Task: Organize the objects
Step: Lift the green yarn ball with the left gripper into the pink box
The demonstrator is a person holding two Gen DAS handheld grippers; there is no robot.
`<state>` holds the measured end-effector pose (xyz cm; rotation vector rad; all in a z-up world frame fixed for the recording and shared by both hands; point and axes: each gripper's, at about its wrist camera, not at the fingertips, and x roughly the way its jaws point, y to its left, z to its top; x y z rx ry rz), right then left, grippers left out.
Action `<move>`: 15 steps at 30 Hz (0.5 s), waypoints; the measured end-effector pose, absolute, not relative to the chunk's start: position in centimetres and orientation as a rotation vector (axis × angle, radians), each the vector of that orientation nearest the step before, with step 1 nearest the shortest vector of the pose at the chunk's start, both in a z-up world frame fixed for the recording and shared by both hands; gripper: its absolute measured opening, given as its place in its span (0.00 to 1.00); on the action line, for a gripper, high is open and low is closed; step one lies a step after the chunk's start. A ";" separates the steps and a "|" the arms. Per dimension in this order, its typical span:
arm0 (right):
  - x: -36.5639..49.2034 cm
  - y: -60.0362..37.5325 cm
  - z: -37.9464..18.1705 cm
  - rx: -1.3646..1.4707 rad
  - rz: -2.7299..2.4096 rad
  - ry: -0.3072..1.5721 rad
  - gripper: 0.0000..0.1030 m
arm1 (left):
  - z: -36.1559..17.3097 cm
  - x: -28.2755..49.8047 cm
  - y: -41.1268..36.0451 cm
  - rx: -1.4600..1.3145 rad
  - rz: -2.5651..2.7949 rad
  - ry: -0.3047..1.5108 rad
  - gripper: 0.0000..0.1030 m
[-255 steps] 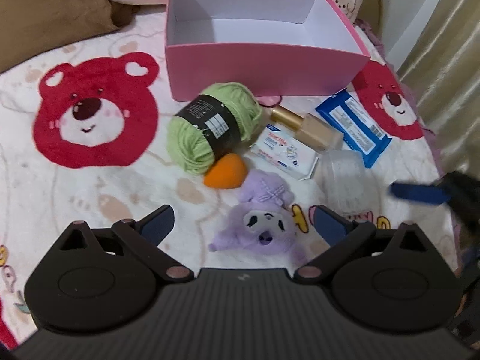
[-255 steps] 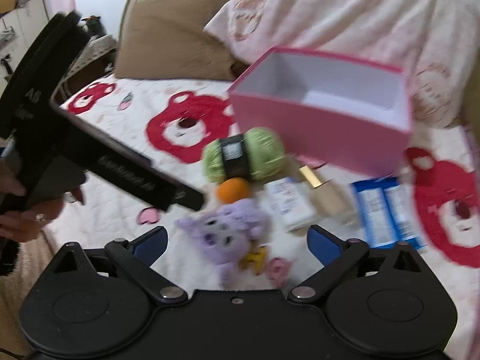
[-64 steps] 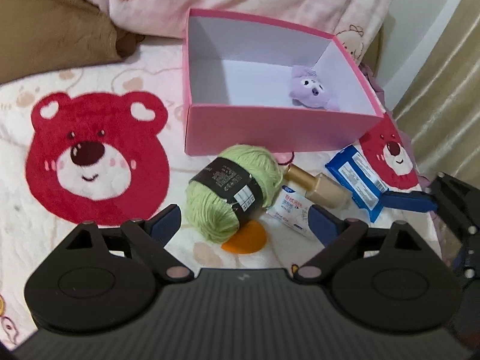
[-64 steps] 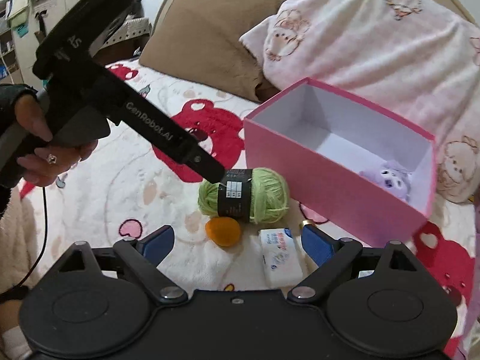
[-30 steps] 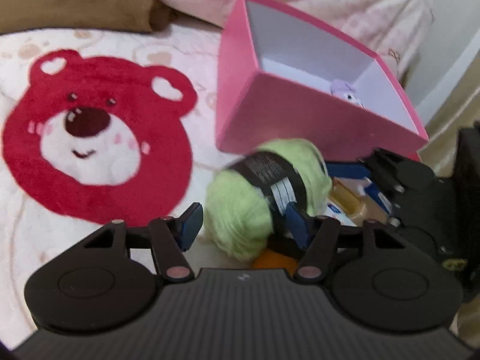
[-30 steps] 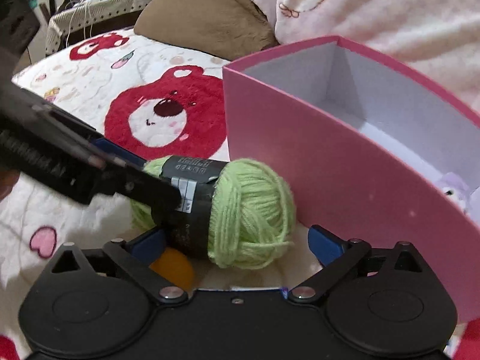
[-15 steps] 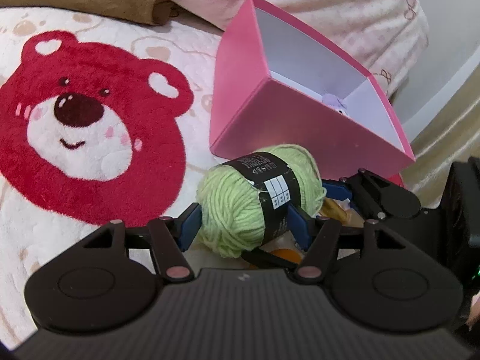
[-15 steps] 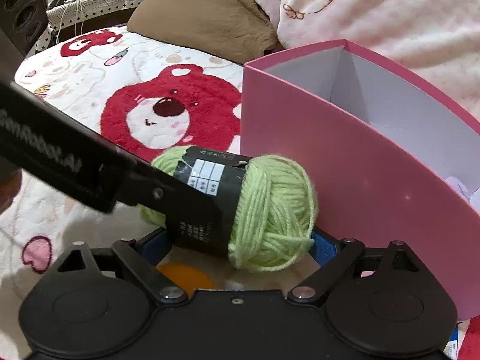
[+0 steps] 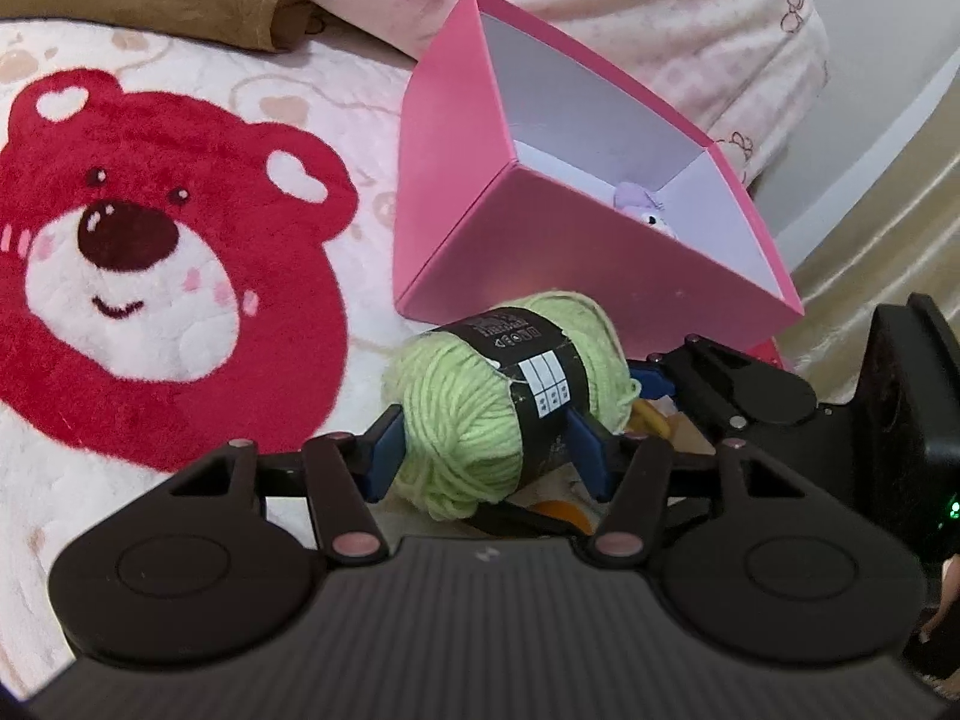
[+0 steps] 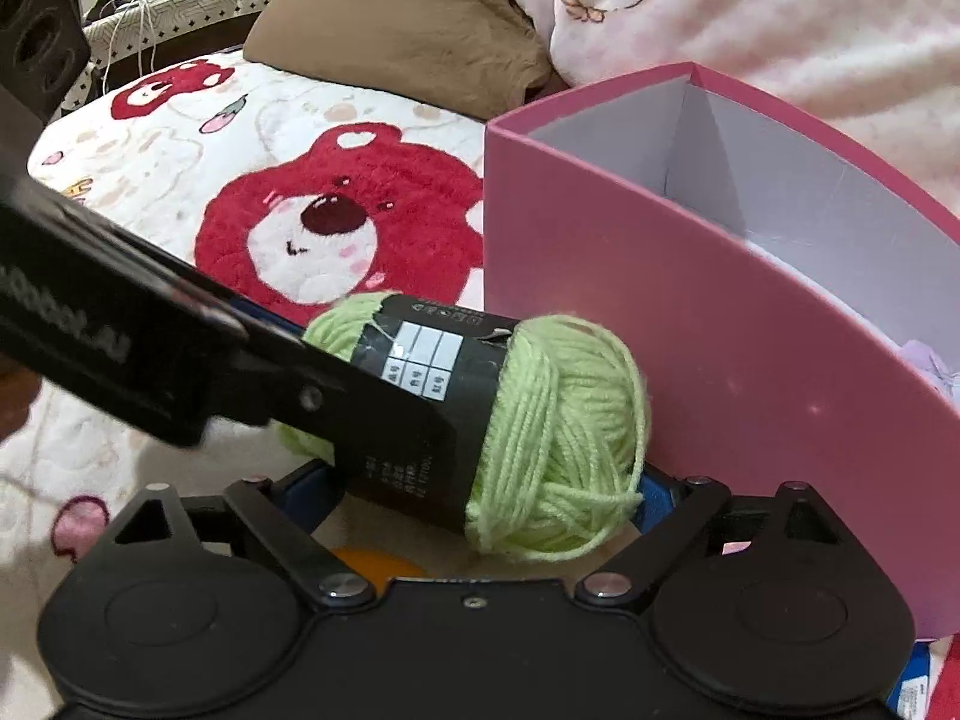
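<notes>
A green yarn ball (image 9: 480, 414) with a black paper band is held off the blanket in front of the pink box (image 9: 576, 252). My left gripper (image 9: 489, 456) is shut on the yarn ball across its middle. My right gripper (image 10: 480, 492) sits under the same yarn ball (image 10: 540, 420), one blue finger at each end; the yarn hides the pads, so contact is unclear. A purple plush (image 9: 645, 207) lies inside the box, also visible in the right wrist view (image 10: 930, 366).
An orange egg-shaped sponge (image 10: 372, 561) and a gold-capped bottle (image 9: 651, 417) lie below the yarn. A blue packet (image 10: 915, 690) lies at the right. Brown pillow (image 10: 390, 30) and pink bedding (image 9: 600, 6) lie behind the box.
The yarn ball has risen a little in my left gripper. My right gripper has closed in under it from the right, its fingers now at the ball's ends.
</notes>
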<state>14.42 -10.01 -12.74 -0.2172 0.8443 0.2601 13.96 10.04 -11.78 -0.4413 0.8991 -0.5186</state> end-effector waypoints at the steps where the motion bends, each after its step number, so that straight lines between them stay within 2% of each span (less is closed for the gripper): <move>1: 14.2 -10.1 -12.5 -0.208 0.256 0.847 0.93 | -11.7 14.0 10.1 -0.455 -0.526 0.908 0.53; 15: 8.1 -9.7 -7.0 -0.121 0.218 0.791 0.96 | -5.2 9.6 8.0 -0.282 -0.626 0.900 0.56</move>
